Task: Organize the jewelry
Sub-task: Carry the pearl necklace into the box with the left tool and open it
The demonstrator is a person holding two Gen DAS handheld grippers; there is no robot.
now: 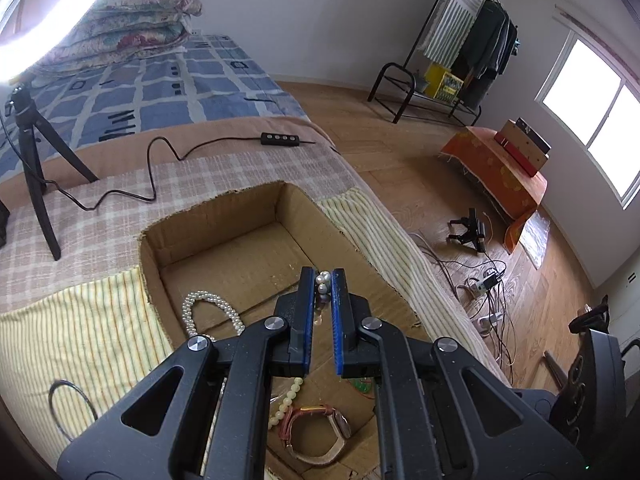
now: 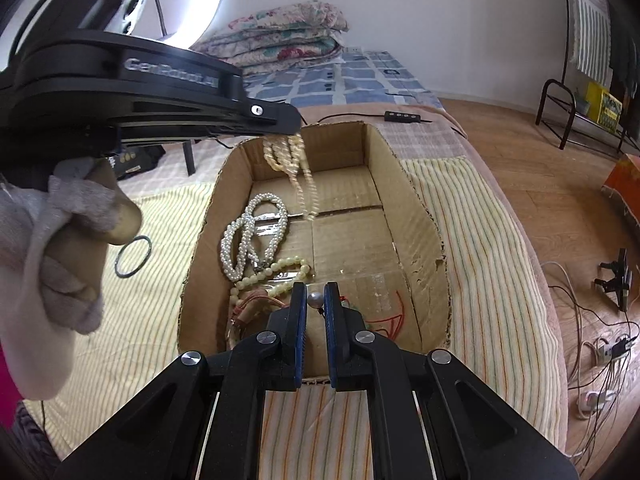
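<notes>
Pearls (image 1: 322,283) are pinched in the left gripper (image 1: 322,280), the strand (image 2: 298,168) hanging lengthwise over the cardboard box (image 2: 420,216); the right gripper (image 2: 315,300) is clamped on a single bead (image 2: 314,300) at the near end.

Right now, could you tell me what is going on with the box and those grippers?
A person is sorting jewelry into an open cardboard box on a bed. The left gripper is shut on a cream bead necklace that dangles over the box's far end. The right gripper is shut on a grey pearl piece above the near end. A white pearl necklace, a cream bead strand and a watch already lie inside.
</notes>
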